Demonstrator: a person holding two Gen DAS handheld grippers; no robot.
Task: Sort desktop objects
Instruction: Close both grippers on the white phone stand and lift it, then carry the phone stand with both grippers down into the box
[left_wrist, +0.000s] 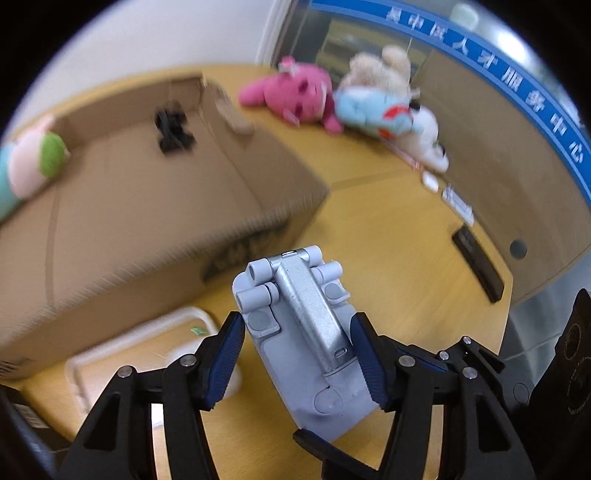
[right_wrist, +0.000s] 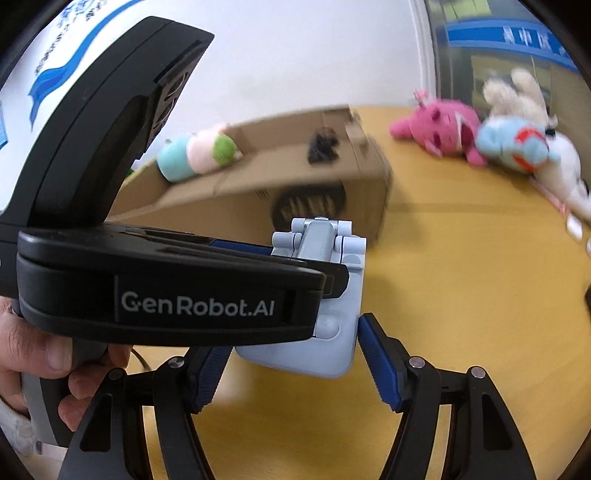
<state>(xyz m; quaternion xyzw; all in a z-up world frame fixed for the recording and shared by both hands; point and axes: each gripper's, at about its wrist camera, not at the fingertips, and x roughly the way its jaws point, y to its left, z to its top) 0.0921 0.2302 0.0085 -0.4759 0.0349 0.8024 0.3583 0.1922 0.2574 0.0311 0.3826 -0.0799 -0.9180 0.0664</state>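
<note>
cardboard box (left_wrist: 147, 192): black item inside, blurred
left gripper (left_wrist: 297, 356): fingers clamped on folded stand (left_wrist: 303, 325)
right gripper (right_wrist: 295, 373): fingers apart
left view only: white tray (left_wrist: 110, 354)

An office, most likely a public service centre. A blue banner (left_wrist: 491, 70) with white Chinese characters runs across a glass partition (left_wrist: 373, 48) behind the far edge of the yellow wood-laminate desk (left_wrist: 406, 236), and a white wall poster (right_wrist: 55, 70) with a blue wave logo hangs to the left. A black cable-port cover (left_wrist: 478, 264) is set into the desk near its right edge. An open cardboard box (left_wrist: 155, 192) and plush toys (left_wrist: 295, 94) sit on the desk.
</note>
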